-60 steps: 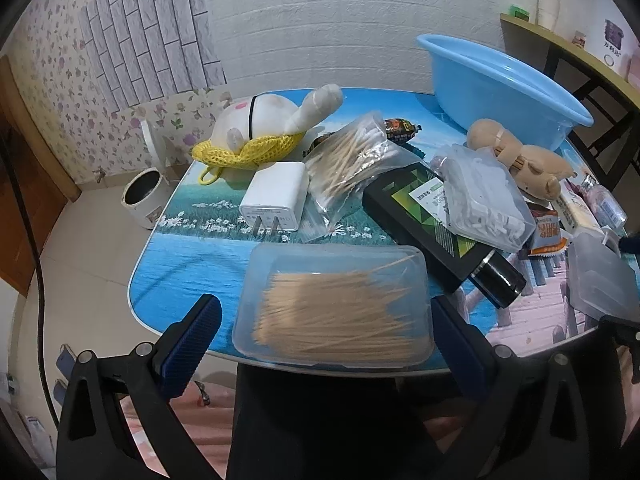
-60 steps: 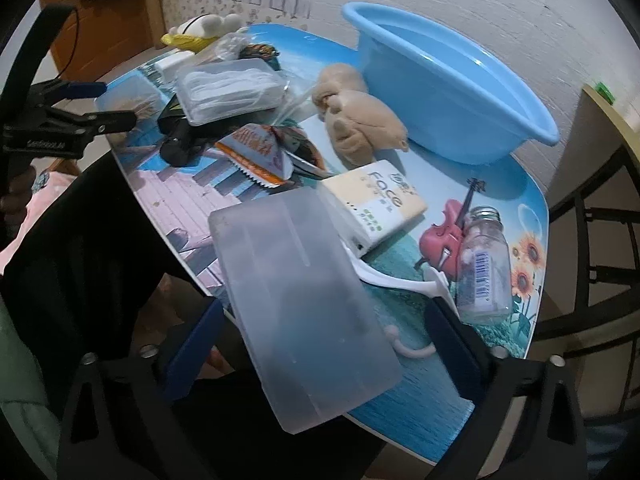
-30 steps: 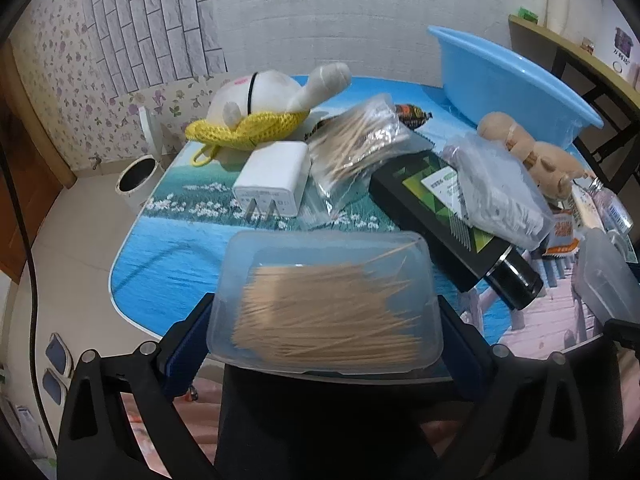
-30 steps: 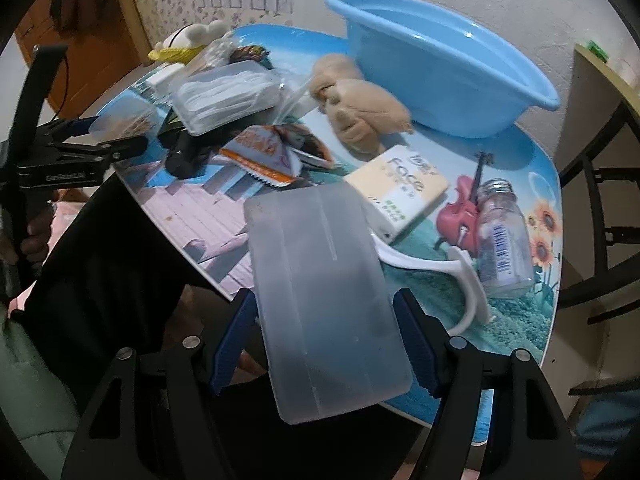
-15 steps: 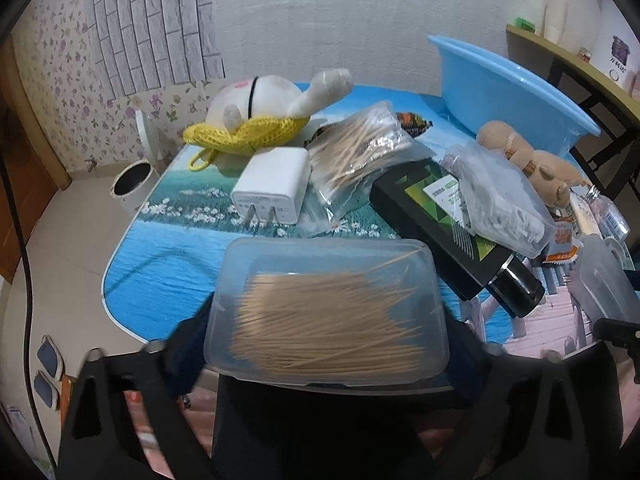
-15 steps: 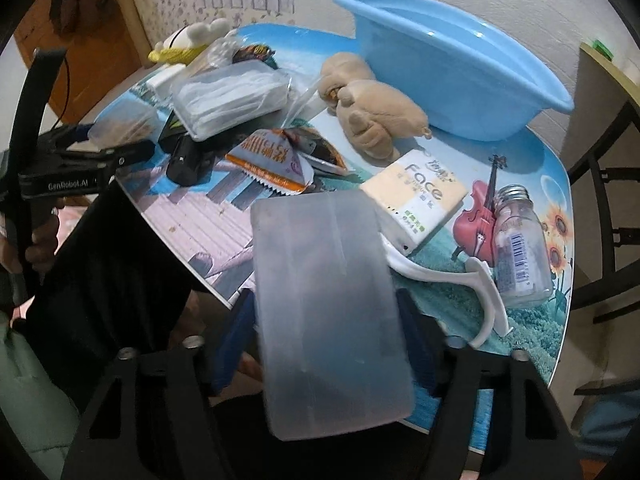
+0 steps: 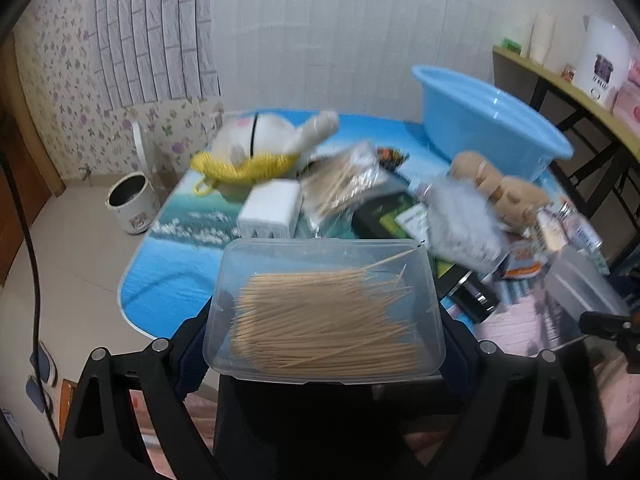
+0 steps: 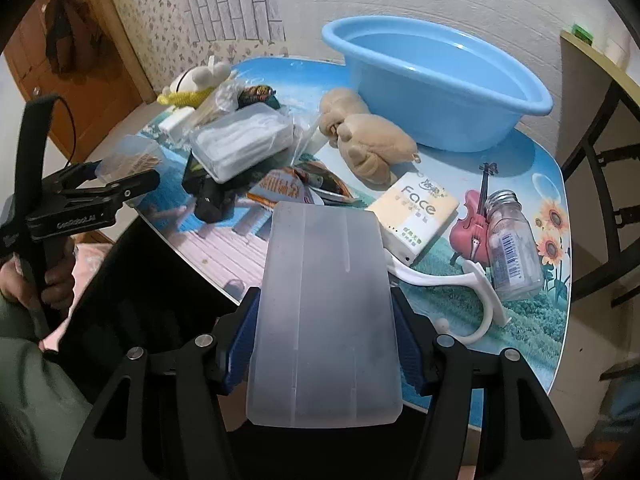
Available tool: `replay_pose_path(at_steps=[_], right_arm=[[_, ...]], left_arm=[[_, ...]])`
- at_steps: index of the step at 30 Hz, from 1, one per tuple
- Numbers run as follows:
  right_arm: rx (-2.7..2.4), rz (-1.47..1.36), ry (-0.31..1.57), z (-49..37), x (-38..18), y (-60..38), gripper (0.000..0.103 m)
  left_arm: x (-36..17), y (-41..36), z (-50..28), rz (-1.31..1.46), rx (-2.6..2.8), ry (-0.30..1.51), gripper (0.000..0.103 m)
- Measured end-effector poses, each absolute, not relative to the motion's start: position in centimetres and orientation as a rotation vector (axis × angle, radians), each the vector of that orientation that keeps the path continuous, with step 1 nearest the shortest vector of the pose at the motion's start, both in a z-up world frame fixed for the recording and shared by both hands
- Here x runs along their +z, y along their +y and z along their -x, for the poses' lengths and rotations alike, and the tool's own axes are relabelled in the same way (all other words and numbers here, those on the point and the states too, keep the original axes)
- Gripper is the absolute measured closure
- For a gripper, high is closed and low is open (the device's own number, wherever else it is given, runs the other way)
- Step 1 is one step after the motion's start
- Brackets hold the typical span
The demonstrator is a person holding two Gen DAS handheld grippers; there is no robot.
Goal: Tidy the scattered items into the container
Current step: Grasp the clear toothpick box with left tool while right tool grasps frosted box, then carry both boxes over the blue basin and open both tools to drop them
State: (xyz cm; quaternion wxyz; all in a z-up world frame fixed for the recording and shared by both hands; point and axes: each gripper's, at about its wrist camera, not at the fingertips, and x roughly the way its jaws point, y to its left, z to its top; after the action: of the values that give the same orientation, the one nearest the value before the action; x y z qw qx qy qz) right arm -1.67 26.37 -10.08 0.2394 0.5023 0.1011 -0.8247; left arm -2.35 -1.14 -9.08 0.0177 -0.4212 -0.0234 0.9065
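The left gripper [image 7: 324, 344] has its fingers [image 7: 188, 354] squeezed on both sides of a clear toothpick box [image 7: 326, 308], holding it up over the near edge of the counter [image 7: 176, 276]. The right gripper's [image 8: 324, 344] jaws have just been closing, and its fingers [image 8: 242, 342] pinch a frosted plastic lid [image 8: 326, 316] by its long sides. The blue basin [image 8: 436, 84] sits at the far side of the counter. Near it lie a tan plush toy [image 8: 368, 136], a tissue pack [image 8: 416, 210] and a small glass bottle [image 8: 512, 240].
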Motion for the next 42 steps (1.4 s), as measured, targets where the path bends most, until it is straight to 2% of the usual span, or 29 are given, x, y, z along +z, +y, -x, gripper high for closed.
replay_pose_path(at_steps=[11, 20, 32, 42], right_arm=[[-2.366, -1.306, 0.243, 2.1, -5.2, 26.5, 0.046], [-2.434, -1.237, 0.174, 4.8, -1.4, 28.7, 0.046], [-2.502, -1.191, 0.148, 11.1, 0.9, 30.0, 0.046], [-2.504, -1.242, 0.169, 16.5, -0.4, 29.7, 0.046]], left_arm=[[-1.6, 1.1, 3.1, 1.106, 2.856, -0.049, 0.010], [1.7, 4.6, 6.3, 1.020, 2.826, -0.005, 0.010], [2.8, 9.1, 12.7, 1.013, 2.772, 0.042, 0.010], [1.7, 12.5, 17.8, 1.030, 2.713, 0.089, 0.010]])
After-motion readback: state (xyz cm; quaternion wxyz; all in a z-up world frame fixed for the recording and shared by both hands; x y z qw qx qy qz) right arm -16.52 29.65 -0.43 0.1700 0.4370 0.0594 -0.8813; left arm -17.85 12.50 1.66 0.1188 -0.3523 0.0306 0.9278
